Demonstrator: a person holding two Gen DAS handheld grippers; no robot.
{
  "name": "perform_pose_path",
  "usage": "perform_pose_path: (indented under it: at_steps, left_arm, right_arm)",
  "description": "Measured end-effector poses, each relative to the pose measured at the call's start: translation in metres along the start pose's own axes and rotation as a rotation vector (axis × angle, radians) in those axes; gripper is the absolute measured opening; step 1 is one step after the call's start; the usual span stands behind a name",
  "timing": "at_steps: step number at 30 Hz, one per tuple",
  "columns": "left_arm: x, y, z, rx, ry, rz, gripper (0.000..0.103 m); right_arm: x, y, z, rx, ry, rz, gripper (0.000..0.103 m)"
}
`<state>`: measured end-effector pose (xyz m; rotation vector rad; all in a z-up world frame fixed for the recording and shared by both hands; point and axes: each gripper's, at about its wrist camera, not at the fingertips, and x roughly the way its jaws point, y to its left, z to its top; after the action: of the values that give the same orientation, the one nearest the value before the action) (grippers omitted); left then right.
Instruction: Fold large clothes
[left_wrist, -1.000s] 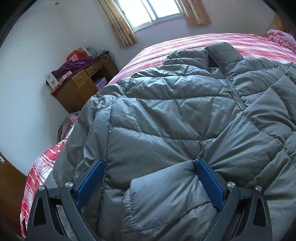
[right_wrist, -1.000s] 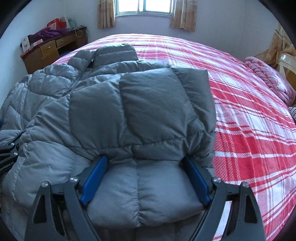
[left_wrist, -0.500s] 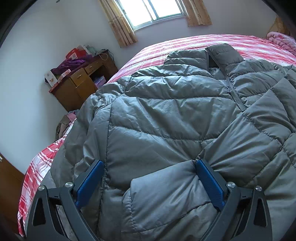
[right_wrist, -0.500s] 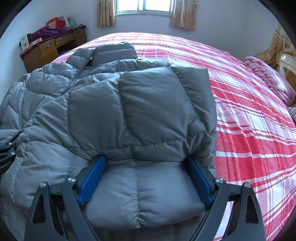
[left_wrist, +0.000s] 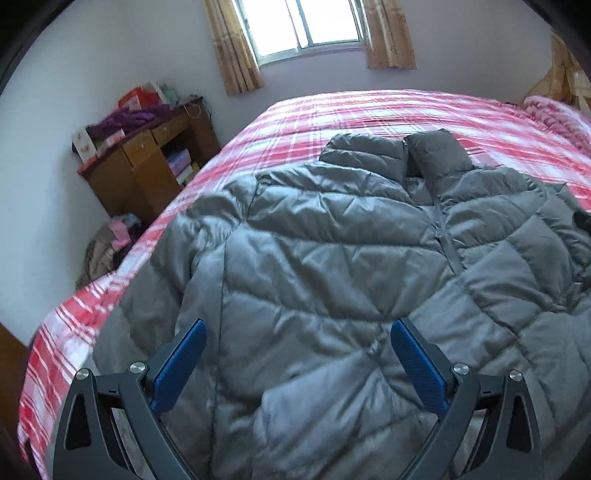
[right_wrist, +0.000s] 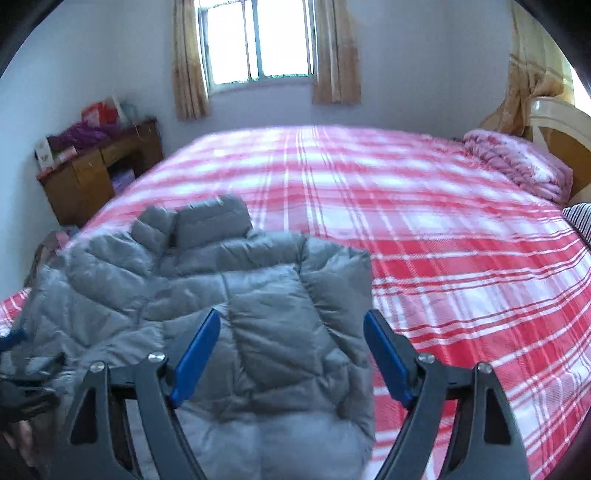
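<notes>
A large grey puffer jacket (left_wrist: 332, 266) lies face up on a bed with a red and white plaid sheet (left_wrist: 332, 110), collar toward the window, both sleeves folded in over its front. It also shows in the right wrist view (right_wrist: 229, 302). My left gripper (left_wrist: 297, 332) is open and empty, raised above the jacket's left lower half. My right gripper (right_wrist: 291, 321) is open and empty, raised above the folded right sleeve. The left gripper's tip (right_wrist: 14, 339) shows at the left edge of the right wrist view.
A wooden desk (left_wrist: 147, 166) with boxes and purple cloth stands left of the bed by the wall. Clothes (left_wrist: 107, 243) lie on the floor beside it. A pink blanket (right_wrist: 517, 162) and a headboard (right_wrist: 561, 125) are at the far right. A curtained window (right_wrist: 258, 44) is behind.
Both grippers have lifted up and back from the jacket, so it looks smaller and more bed shows. The jaws stay open. The jacket has not moved.
</notes>
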<state>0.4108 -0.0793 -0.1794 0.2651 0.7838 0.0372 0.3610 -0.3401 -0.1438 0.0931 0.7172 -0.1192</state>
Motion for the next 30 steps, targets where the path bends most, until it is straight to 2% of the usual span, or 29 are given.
perform_pose_path:
  at_steps: [3, 5, 30]
  left_arm:
    - [0.025, -0.009, -0.003, 0.039, 0.051, 0.05, 0.1]
    - [0.033, -0.01, -0.006, 0.044, 0.05, 0.06, 0.1]
    - [0.043, -0.007, -0.004, 0.018, 0.05, 0.064, 0.102]
  right_arm:
    - [0.044, 0.004, -0.014, -0.03, 0.115, -0.022, 0.083]
    - [0.061, 0.005, -0.025, -0.056, 0.145, -0.04, 0.083]
    - [0.065, 0.006, -0.029, -0.082, 0.174, -0.066, 0.086]
